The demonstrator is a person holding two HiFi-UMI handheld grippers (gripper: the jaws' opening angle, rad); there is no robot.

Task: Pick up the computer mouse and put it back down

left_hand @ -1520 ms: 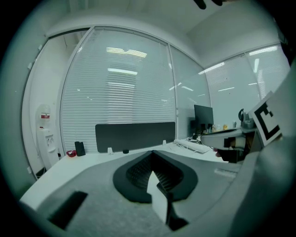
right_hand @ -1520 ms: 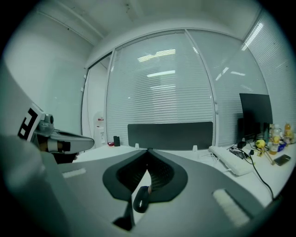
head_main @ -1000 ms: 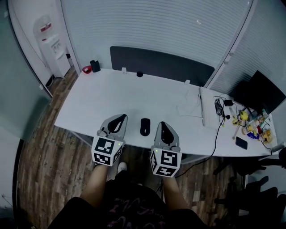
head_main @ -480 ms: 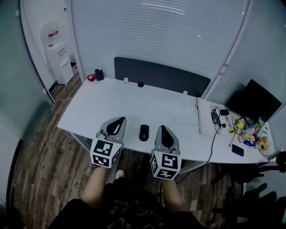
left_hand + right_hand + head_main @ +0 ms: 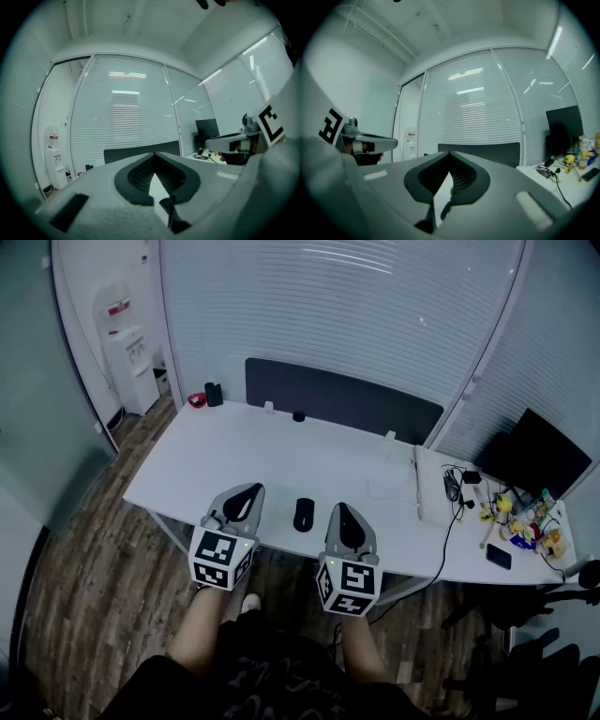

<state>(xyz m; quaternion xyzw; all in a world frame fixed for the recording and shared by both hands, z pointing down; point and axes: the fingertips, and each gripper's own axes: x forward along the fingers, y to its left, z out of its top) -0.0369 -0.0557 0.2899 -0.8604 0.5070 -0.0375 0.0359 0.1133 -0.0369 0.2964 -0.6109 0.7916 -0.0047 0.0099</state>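
The white desk (image 5: 281, 456) fills the middle of the head view, with a dark panel (image 5: 342, 399) along its far side. The left gripper (image 5: 251, 491) and the right gripper (image 5: 339, 512) hover level over its front edge. Both have their jaws pressed together at the tips and nothing between them. The computer mouse (image 5: 303, 515) lies flat on the desk between the two grippers, close to the front edge and touched by neither.

This fits two stages: the mouse waiting to be lifted, or the mouse already set back down. In either case the thing to watch, as I judge it, is that front edge. The mouse is smooth and rounded, so a nudge from a closed gripper could slide it off.

Only the head view shows the mouse, since both gripper views look out level above the desktop and miss it. In turn, they show the jaw tips meeting more clearly than the head view does. The left gripper view catches the other gripper at its right side, and the right gripper view catches the other gripper at its left.
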